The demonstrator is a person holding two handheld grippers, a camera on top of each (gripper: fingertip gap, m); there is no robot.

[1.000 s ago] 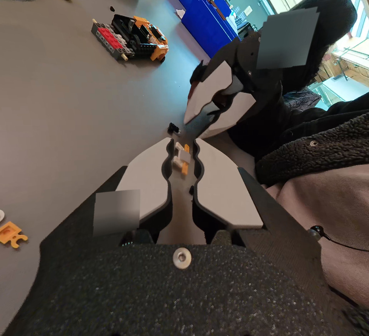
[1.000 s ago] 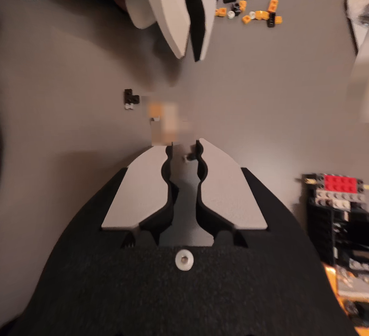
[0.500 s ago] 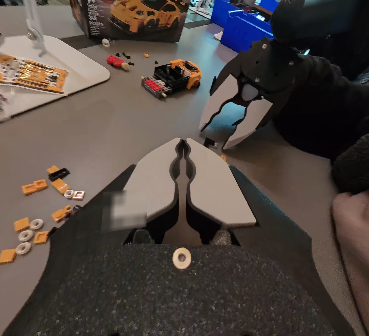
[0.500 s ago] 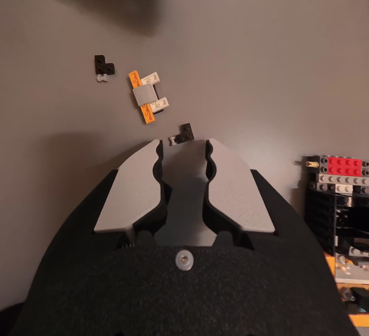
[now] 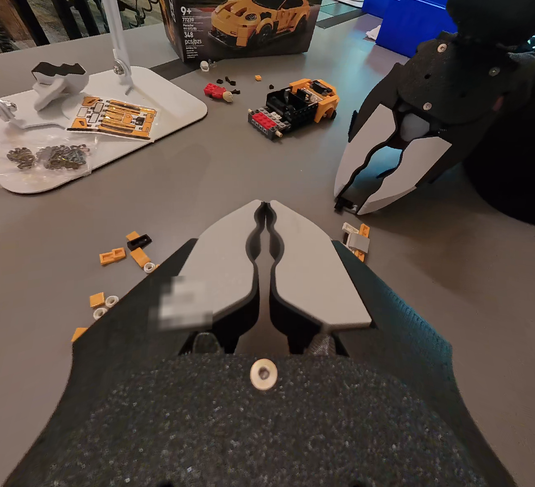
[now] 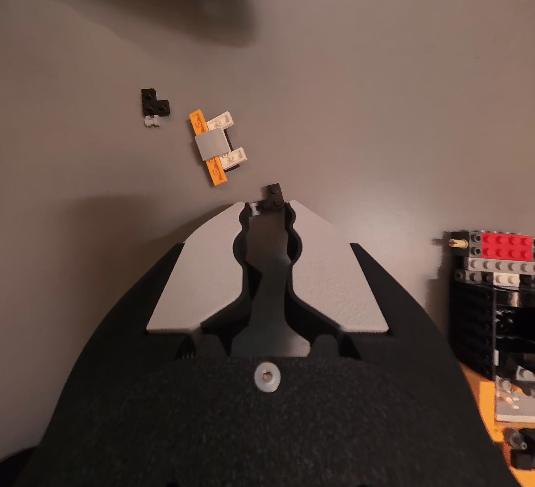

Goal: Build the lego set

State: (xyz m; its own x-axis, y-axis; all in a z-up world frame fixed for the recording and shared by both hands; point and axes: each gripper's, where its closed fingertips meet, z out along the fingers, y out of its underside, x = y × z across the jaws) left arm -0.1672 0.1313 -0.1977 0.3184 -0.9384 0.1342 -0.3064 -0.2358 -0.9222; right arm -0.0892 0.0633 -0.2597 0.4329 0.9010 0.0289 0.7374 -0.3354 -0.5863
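My right gripper (image 6: 266, 206) points down at the grey table, its fingertips closed against both sides of a small black corner piece with a grey clip (image 6: 272, 201); it also shows in the left wrist view (image 5: 347, 208). An orange, grey and white sub-assembly (image 6: 215, 146) lies just beyond it, also seen beside my left gripper (image 5: 357, 241). A second black corner piece (image 6: 153, 104) lies farther left. My left gripper (image 5: 265, 204) is shut and empty, low over the table. The partly built orange and black car (image 5: 292, 111) stands behind, at the right edge of the right wrist view (image 6: 492, 285).
Loose orange, black and white pieces (image 5: 124, 253) lie left of my left gripper. A white stand base (image 5: 179, 96) holds a sticker sheet (image 5: 113, 118) and a parts bag (image 5: 46, 157). The set's box (image 5: 240, 4) stands at the back, a red minifigure (image 5: 217, 91) before it. My hands' fingertips stand some 12 cm from each other.
My left gripper let go of the sub-assembly, shut and drew back from it. My right gripper opened, came down over the black corner piece and closed in on it.
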